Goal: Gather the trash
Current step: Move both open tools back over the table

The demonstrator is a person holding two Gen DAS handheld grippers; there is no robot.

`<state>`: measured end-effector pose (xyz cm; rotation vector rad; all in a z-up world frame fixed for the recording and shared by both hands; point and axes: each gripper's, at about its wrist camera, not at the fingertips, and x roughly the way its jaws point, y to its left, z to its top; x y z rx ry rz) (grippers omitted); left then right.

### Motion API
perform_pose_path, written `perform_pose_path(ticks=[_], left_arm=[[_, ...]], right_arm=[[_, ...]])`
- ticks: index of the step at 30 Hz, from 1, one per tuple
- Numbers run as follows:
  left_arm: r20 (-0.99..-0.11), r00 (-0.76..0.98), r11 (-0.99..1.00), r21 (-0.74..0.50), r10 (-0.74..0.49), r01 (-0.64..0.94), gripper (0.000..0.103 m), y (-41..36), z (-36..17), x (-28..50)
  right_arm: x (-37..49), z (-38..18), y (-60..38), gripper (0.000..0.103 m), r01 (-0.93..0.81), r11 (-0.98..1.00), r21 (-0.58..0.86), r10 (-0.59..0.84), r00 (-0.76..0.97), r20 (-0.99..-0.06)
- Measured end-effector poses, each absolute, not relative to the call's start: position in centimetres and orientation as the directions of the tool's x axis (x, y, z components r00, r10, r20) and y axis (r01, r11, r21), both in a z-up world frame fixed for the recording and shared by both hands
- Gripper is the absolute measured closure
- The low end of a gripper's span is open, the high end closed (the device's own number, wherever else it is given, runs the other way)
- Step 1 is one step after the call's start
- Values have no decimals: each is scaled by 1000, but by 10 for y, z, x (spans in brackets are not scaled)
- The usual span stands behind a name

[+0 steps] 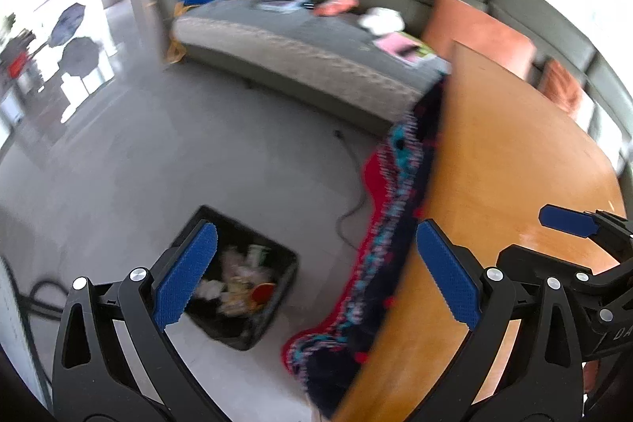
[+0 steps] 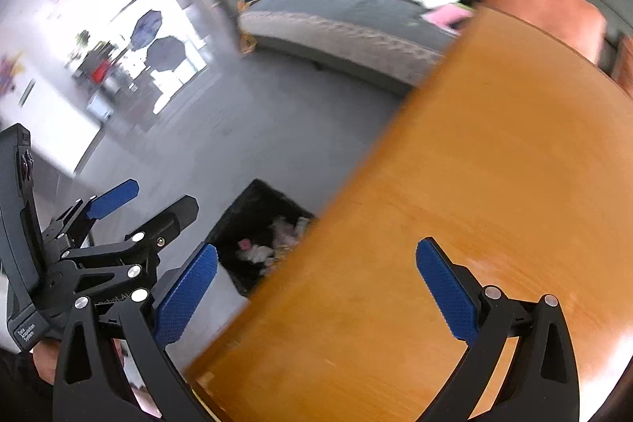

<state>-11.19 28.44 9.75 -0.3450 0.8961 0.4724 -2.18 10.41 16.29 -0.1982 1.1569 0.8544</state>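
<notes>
Both tools were empty. The left hand-held gripper (image 1: 312, 275) stood with its blue pads wide apart over the floor at the edge of the wooden counter (image 1: 514, 184), and the right hand-held gripper (image 2: 316, 291) was spread just as wide above the counter's bare top.

The trash (image 1: 241, 283) lay in the black bin (image 1: 277, 319) on the grey floor, just beside the counter and near a red and dark patterned rug (image 1: 387, 224) that ran along its edge. In the right wrist view the same bin (image 2: 245, 216) showed partly hidden behind the counter (image 2: 474, 184) edge. No loose rubbish could be seen on the counter in either view (both were blurred, so small scraps might be missed).

The bin's contents looked like crumpled paper, wrappers and a small red round piece: probably light, soft and easily crushed, so a gentle pinch across the bulk of a wad should hold. Things on the grey sofa (image 1: 300, 38) beyond were too blurred to call trash.
</notes>
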Motion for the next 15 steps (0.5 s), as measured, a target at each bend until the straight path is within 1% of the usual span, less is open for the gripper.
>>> perform_pose_path(ticks=[8, 15], left_arm=[[-805, 580, 933, -102, 125, -344, 5, 193, 98, -59], [-816, 576, 970, -105, 40, -217, 5, 132, 93, -27]], right_arm=[[7, 151, 1, 3, -530, 800, 281, 444, 207, -872], [16, 141, -75, 3, -418, 865, 279, 406, 253, -878]])
